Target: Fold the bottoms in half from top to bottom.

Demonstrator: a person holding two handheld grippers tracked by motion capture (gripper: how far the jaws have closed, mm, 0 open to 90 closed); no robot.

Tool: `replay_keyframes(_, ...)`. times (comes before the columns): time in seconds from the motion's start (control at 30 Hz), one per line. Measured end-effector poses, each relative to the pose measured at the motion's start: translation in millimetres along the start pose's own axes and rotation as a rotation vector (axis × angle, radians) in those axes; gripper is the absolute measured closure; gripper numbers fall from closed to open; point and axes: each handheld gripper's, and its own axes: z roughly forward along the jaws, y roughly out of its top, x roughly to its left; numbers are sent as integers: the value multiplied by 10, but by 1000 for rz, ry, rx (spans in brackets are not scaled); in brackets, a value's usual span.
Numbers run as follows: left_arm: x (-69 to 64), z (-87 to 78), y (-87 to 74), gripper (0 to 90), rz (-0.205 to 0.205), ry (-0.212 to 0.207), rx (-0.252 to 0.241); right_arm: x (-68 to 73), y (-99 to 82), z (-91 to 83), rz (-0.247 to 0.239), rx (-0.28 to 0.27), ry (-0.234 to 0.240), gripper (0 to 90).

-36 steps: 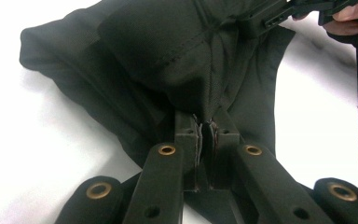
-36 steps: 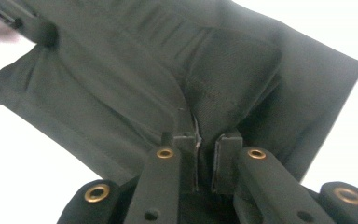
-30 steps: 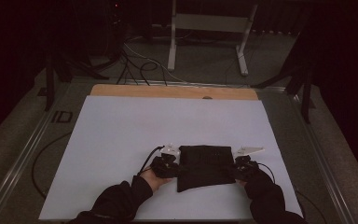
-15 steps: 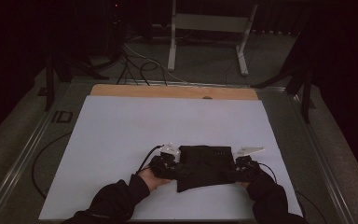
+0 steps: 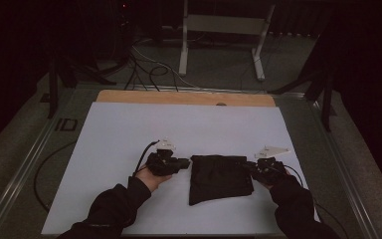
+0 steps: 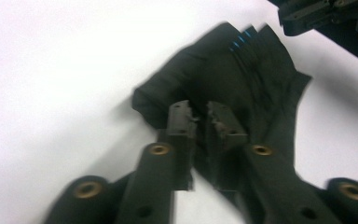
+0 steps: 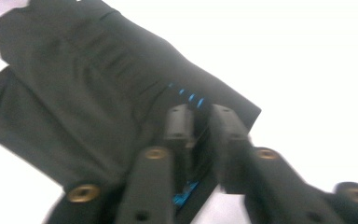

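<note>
Black cloth (image 5: pixel 220 177) between both grippers — left gripper (image 6: pixel 204 122), right gripper (image 7: pixel 204 122), jaws pinched on its edges.

blur: black cloth (image 6: pixel 242 79) smeared in left gripper view, blue marks unreadable | hidden: cloth part behind right gripper (image 7: pixel 198 122) in its view; pinch there unclear | cut off: person's sleeves (image 5: pixel 114 211), high view's bottom edge

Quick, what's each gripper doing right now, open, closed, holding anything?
Left gripper: just closed, pinching the black cloth.
Right gripper: just closed, pinching the same cloth's other edge.
</note>
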Motion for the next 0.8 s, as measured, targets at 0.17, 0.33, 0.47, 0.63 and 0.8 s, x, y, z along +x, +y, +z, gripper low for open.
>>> replay_keyframes(0.17,48,110,63,896,-7,26,29,-63,111,89,-33,10,-11,897)
replay_keyframes(0.33,136,295,87,895,-42,-11,76,-215,153,302,-3,38,-16,897)
replay_keyframes(0.47,146,440,60,895,-37,-23,116,-273,99,471,25,78,6,897)
replay_keyframes(0.63,120,529,26,895,-32,-53,134,-329,21,522,56,110,7,897)
replay_keyframes(0.8,59,487,48,895,-13,-57,128,-313,-10,512,75,109,23,897)
